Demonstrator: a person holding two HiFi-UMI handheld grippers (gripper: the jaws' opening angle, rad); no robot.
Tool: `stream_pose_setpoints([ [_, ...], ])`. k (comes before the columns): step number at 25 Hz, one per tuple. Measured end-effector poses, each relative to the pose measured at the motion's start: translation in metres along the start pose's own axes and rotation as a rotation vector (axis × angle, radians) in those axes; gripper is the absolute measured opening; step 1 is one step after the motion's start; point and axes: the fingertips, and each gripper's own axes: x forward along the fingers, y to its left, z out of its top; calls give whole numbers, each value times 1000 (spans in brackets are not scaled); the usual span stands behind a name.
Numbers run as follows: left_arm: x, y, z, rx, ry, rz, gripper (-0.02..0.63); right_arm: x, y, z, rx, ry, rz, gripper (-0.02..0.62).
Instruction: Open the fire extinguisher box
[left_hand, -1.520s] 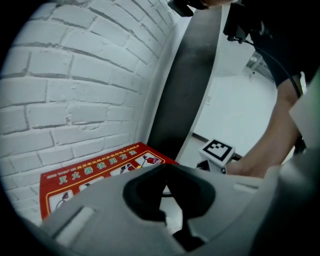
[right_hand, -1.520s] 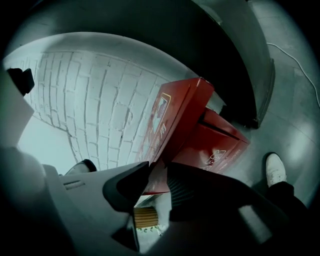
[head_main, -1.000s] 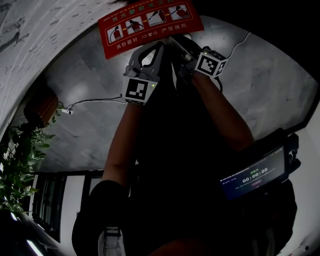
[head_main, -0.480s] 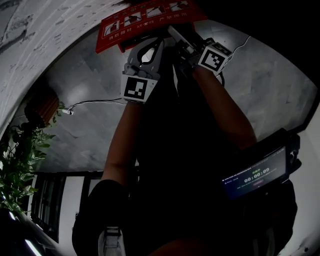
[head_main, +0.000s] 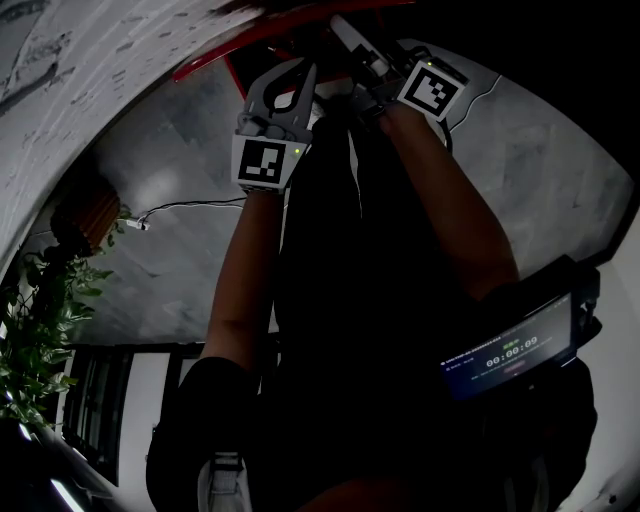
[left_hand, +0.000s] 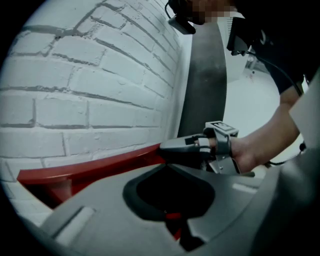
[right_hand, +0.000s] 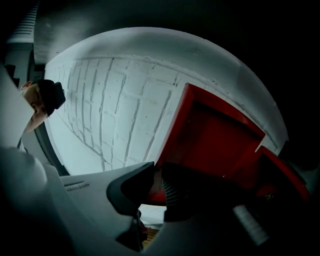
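The fire extinguisher box's red lid (head_main: 262, 38) tilts up at the top of the head view, hinged against the white brick wall. My right gripper (head_main: 342, 28) has just been closing its jaws, and they pinch the lid's front edge. In the right gripper view the red edge sits in the narrow gap of that gripper (right_hand: 157, 184), with the lid's inside (right_hand: 210, 135) beyond. My left gripper (head_main: 308, 70) is beside it, tips together under the lid's rim. The left gripper view shows this gripper (left_hand: 169, 169) shut below the red rim (left_hand: 90, 172), facing the right gripper (left_hand: 170, 147).
A white brick wall (left_hand: 75, 90) stands behind the box, with a dark pillar (left_hand: 202, 75) next to it. On the grey floor lie a white cable (head_main: 190, 205) and a potted plant (head_main: 35, 320). A lit screen (head_main: 510, 350) sits on the right forearm.
The red lid has swung upward, its printed face turning out of sight. Both grippers have risen toward the top of the head view, the right one more.
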Motion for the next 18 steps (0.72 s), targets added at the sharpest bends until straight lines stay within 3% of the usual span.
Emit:
stream_pose_setpoints([
  [3, 2, 13, 5, 7, -29, 28, 2, 8, 1, 8, 11, -15, 3, 49],
  [18, 0, 33, 0, 7, -4, 40, 2, 59, -19, 36, 4, -41, 20, 43],
])
